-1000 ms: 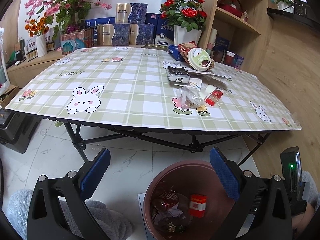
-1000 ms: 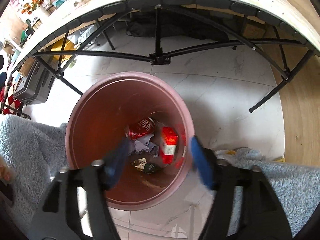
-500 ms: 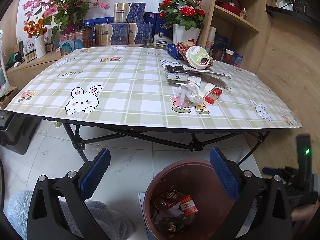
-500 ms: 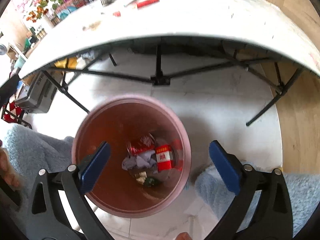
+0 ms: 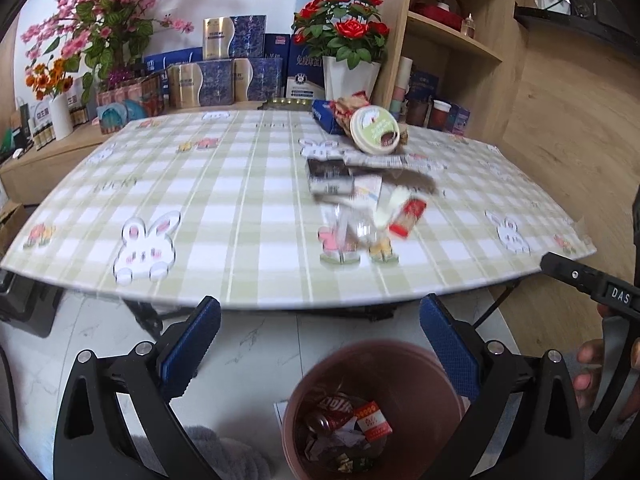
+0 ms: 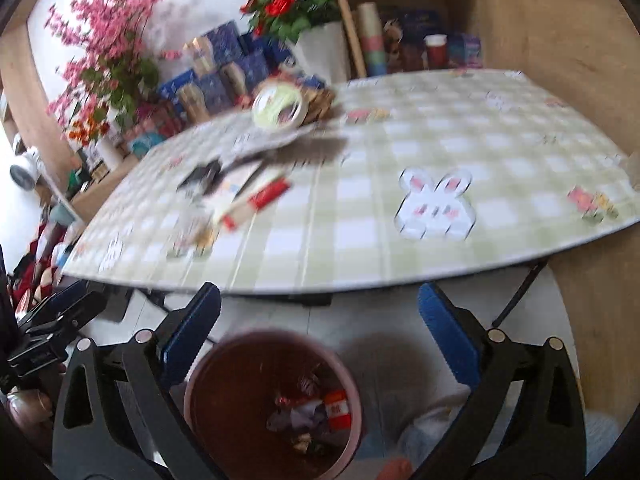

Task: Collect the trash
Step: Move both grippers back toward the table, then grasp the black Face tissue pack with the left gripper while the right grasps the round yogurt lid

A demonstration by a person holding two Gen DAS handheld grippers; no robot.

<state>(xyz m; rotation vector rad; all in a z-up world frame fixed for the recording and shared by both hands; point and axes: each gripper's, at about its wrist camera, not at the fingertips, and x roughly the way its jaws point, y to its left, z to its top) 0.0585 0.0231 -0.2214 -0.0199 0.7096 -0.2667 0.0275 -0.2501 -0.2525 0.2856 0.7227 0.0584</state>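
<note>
Raised from the pink trash bin (image 6: pixel 348 380), our right gripper (image 6: pixel 318 334) is now facing the table edge (image 6: pixel 400 276), both it and our left gripper (image 5: pixel 318 334) gaping empty.

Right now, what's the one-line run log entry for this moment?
left gripper: open, empty | right gripper: open, empty | bin: on floor, holds can, red pack | table: red pack, round lid uncollected

Glossy checked plastic cover on desk (image 5: pixel 248 216); smooth brown plastic bin (image 5: pixel 404 364); polished marble-look floor (image 5: pixel 256 344); matt wood-grain shelving (image 5: pixel 452 44).
</note>
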